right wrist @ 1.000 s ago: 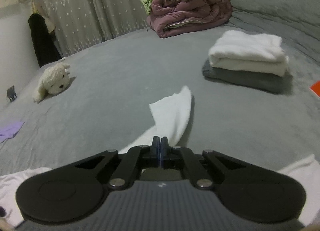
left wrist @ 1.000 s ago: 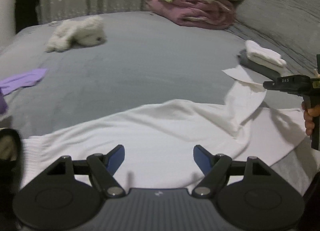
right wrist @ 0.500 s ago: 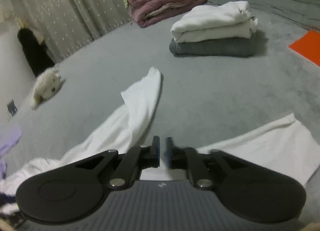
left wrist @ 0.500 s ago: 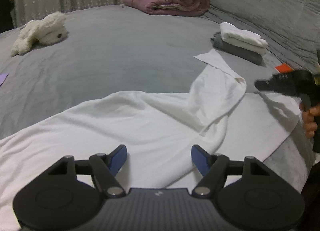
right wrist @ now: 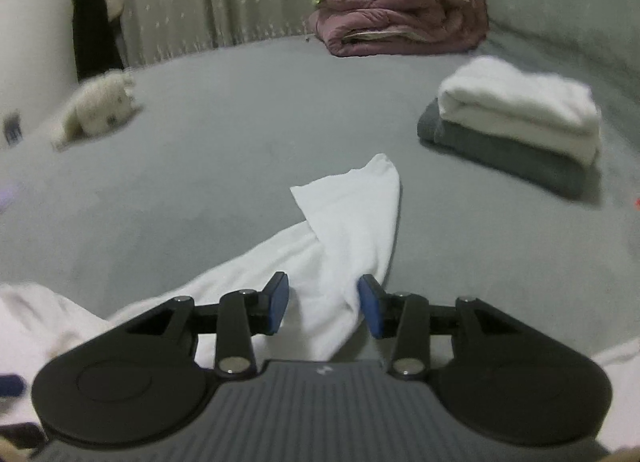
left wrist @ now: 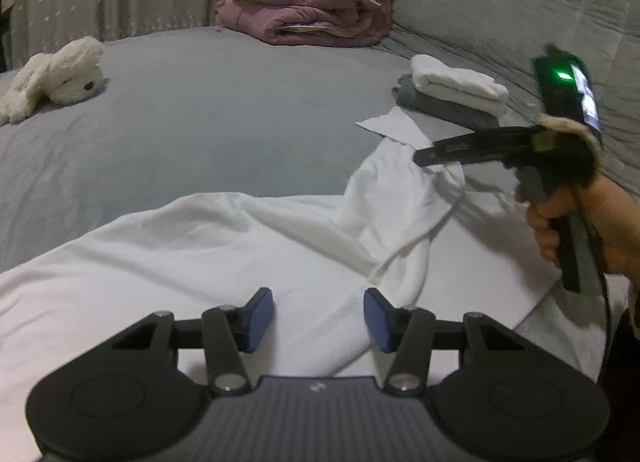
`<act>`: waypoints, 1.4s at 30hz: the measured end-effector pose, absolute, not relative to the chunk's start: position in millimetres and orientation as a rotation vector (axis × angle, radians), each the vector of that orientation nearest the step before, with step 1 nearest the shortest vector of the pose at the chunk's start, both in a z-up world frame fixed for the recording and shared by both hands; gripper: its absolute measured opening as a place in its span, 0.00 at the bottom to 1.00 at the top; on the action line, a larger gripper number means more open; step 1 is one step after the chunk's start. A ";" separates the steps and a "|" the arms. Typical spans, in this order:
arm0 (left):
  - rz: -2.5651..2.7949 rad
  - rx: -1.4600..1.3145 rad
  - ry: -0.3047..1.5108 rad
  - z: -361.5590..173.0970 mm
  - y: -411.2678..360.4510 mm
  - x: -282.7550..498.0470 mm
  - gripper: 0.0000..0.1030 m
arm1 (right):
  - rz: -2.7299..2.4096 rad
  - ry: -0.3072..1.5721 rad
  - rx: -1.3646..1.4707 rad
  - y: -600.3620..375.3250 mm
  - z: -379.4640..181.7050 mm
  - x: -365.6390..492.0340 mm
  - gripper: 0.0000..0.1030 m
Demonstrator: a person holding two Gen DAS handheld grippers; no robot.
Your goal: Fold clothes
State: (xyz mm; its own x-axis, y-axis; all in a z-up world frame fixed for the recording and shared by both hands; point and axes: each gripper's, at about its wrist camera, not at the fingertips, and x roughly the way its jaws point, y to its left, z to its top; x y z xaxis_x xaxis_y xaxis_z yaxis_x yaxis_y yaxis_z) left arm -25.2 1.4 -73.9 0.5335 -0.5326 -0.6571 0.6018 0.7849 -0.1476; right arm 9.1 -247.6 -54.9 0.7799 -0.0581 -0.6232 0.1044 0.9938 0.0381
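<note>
A white long-sleeved garment (left wrist: 224, 246) lies spread on the grey bed (left wrist: 208, 110). Its sleeve (left wrist: 404, 190) runs up and to the right and is folded over at the cuff. My left gripper (left wrist: 318, 318) is open and empty just above the garment's body. My right gripper (right wrist: 323, 308) is open, with its jaws on either side of the sleeve (right wrist: 352, 222) and not closed on it. In the left wrist view the right gripper (left wrist: 424, 158) hangs over the sleeve's upper part, held in a hand.
A folded white and grey stack (right wrist: 516, 130) lies right of the sleeve. A pile of maroon and green bedding (left wrist: 312, 2) sits at the back by the curtain. A white plush toy (left wrist: 56, 74) lies at the far left. A grey headboard cushion (left wrist: 520, 10) rises on the right.
My right gripper went from shut on the sleeve to open, and the sleeve now lies slack on the bed. My left gripper stayed open while hovering over the garment's body.
</note>
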 end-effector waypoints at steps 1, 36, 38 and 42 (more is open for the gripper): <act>-0.684 0.105 0.747 -74.0 1.2 -26.0 0.50 | -0.101 0.671 0.045 -246.8 -57.6 10.7 0.43; -0.781 0.026 0.702 -53.3 24.6 -40.0 0.02 | -0.206 0.340 0.159 -272.4 7.1 -32.3 0.04; -0.797 0.009 0.694 -50.4 30.2 -41.2 0.02 | -0.202 0.308 0.155 -274.3 12.3 -39.9 0.04; -0.837 -0.010 0.677 -46.3 39.9 -48.5 0.02 | -0.183 0.282 0.146 -279.9 20.5 -56.3 0.04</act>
State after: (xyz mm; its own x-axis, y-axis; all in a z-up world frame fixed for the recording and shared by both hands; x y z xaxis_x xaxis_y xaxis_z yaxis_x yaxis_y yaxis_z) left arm -48.5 39.9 -46.3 0.4741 -0.6879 -0.5496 0.6815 0.6819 -0.2657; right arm -56.3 -279.9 20.5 0.9441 -0.1587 -0.2888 0.1995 0.9729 0.1174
